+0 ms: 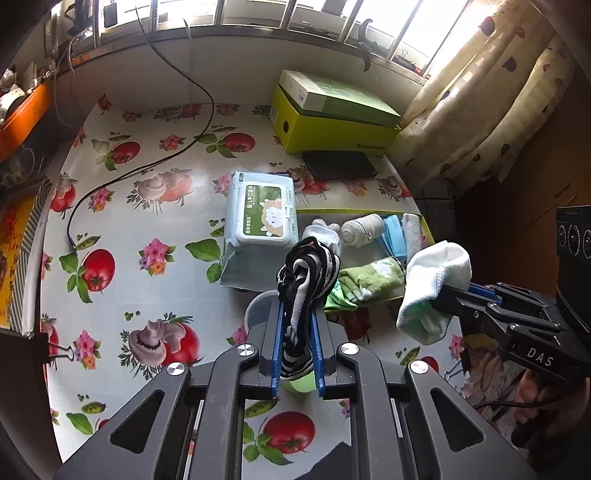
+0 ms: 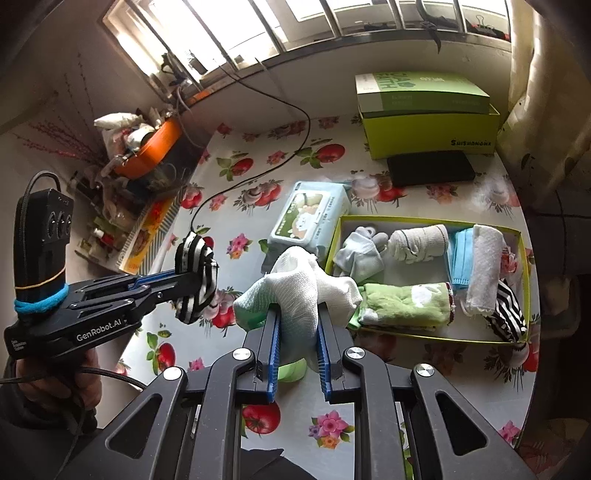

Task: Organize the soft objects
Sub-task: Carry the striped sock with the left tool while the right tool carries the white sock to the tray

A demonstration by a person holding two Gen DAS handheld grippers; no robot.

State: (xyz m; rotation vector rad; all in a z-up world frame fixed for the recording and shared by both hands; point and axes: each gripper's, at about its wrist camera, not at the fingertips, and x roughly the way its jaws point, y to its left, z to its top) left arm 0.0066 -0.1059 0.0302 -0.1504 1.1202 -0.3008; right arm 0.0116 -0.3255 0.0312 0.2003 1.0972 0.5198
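Above the fruit-printed bench (image 1: 155, 229), the left hand-held gripper (image 1: 298, 325) clamps a black-and-white striped sock (image 1: 308, 269). Beside it, the right hand-held gripper (image 2: 298, 325) pinches a white knitted sock (image 2: 299, 284), just short of the yellow-rimmed cardboard box (image 2: 424, 338) of folded cloths.

Home: floral tablecloth (image 1: 155, 221), patterned curtain (image 1: 491, 96)

window (image 1: 388, 22): barred, sunlit | curtain (image 1: 491, 92): patterned | table (image 1: 155, 229): fruit-print cloth

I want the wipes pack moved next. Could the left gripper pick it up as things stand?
Probably not yet: the left gripper is shut on a striped sock. The wipes pack itself lies uncovered on the table.
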